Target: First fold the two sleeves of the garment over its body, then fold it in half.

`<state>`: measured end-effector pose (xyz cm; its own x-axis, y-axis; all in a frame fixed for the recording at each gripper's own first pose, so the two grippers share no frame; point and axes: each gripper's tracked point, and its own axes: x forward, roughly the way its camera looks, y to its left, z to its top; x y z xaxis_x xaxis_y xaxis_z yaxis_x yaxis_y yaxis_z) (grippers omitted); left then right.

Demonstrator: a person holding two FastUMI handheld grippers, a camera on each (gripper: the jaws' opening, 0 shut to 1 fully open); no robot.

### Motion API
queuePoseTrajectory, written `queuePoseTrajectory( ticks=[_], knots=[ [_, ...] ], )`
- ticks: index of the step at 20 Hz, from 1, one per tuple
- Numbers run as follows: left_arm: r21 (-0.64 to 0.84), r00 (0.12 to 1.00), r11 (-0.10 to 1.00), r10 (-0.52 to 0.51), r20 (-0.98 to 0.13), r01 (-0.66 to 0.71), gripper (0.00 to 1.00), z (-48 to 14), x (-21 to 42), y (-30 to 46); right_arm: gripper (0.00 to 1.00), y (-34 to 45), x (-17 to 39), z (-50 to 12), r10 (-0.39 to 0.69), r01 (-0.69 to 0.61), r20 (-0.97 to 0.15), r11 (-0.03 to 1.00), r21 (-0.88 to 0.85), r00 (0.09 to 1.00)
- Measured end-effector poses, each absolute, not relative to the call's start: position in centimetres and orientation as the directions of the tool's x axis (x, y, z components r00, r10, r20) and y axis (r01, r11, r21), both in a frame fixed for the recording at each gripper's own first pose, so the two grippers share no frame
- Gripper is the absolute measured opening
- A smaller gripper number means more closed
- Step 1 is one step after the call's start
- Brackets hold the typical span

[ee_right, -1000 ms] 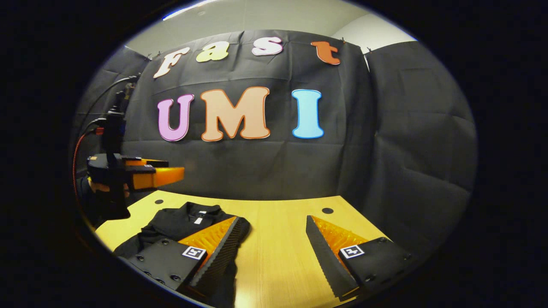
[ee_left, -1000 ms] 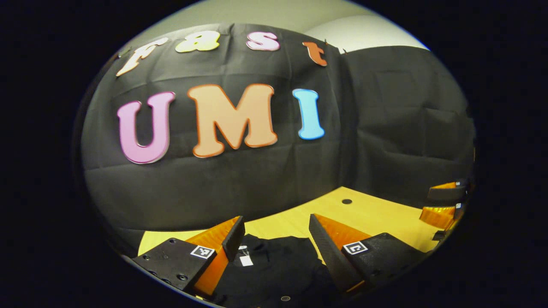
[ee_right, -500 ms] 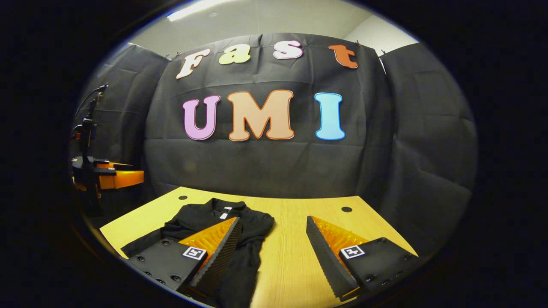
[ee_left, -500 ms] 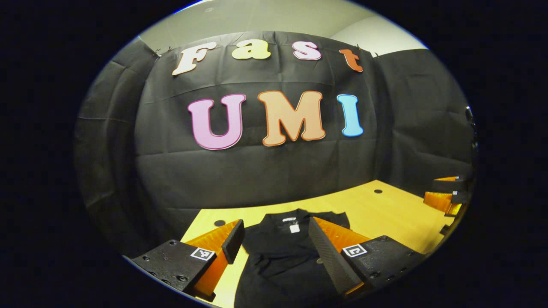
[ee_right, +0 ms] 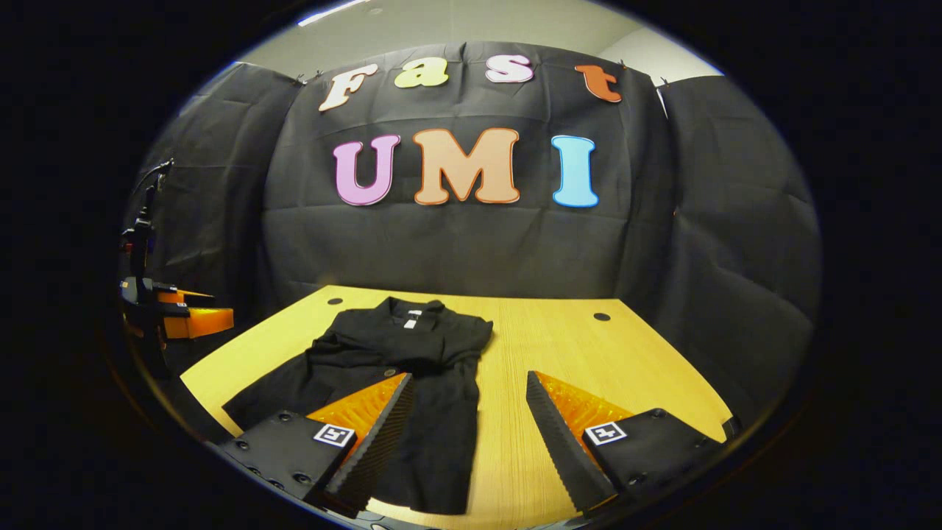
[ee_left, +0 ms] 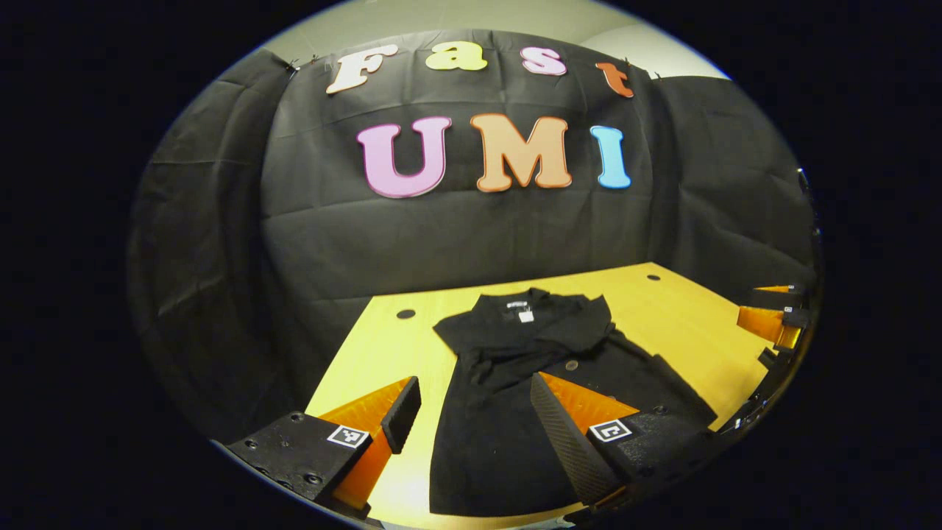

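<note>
Hovering above the near edge of the wooden table, both grippers hold nothing; the left gripper has its fingers wide apart over the lower part of the garment, and the right gripper likewise stands spread, one finger over the cloth and the other over bare wood.

The garment, a black collared shirt with a small white tag at the neck, lies flat in the middle of the table, collar toward the far cloth wall and hem toward the grippers; both sleeves appear folded in across the chest, so the halving fold seems to be what remains.

The risk from here, as a judgement: a pinch at the hem that takes only the top layer would let the lower layer trail and spoil the fold; a hem lifted unevenly by the two grippers would land skewed over the collar; dragging rather than lifting could pull the folded sleeves open again, since nothing pins them.

The fabric looks thin, matte and limp, creased where the sleeves overlap, with small buttons showing on it; the table is smooth pale wood with round holes near its far corners; the fingers are orange wedges faced with black ribbed pads, which should bite well on soft cloth.
</note>
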<state>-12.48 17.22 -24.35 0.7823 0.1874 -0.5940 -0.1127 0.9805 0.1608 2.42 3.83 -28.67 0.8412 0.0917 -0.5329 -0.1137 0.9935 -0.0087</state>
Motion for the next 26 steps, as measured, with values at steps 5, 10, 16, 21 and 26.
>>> queuePoseTrajectory(
  ticks=[5,10,16,21,26],
  knots=[
    [0.145,0.7,0.979,0.203,-0.684,-0.142,0.93,-29.2,-16.8,18.4,0.98,3.8,-1.1,-33.0,0.061,-0.098,-0.622,0.995,-0.025,0.781],
    [0.156,0.622,0.975,0.22,-0.752,-0.157,0.93,-33.1,-19.9,19.6,0.99,4.5,-3.4,-37.6,0.051,-0.109,-0.716,0.993,-0.035,0.696],
    [0.155,0.531,0.971,0.229,-0.816,-0.181,0.94,-37.1,-22.3,20.8,0.98,5.1,-5.8,-42.5,0.045,-0.092,-0.827,0.996,-0.009,0.56],
    [0.152,0.486,0.973,0.219,-0.846,-0.175,0.95,-38.6,-23.5,21.1,0.99,5.3,-6.4,-44.5,0.039,-0.082,-0.862,0.997,-0.003,0.505],
    [0.131,0.476,0.976,0.201,-0.856,-0.175,0.95,-40.0,-23.8,20.5,0.97,5.8,-6.4,-45.5,0.056,-0.091,-0.881,0.996,0.015,0.47]
  ],
)
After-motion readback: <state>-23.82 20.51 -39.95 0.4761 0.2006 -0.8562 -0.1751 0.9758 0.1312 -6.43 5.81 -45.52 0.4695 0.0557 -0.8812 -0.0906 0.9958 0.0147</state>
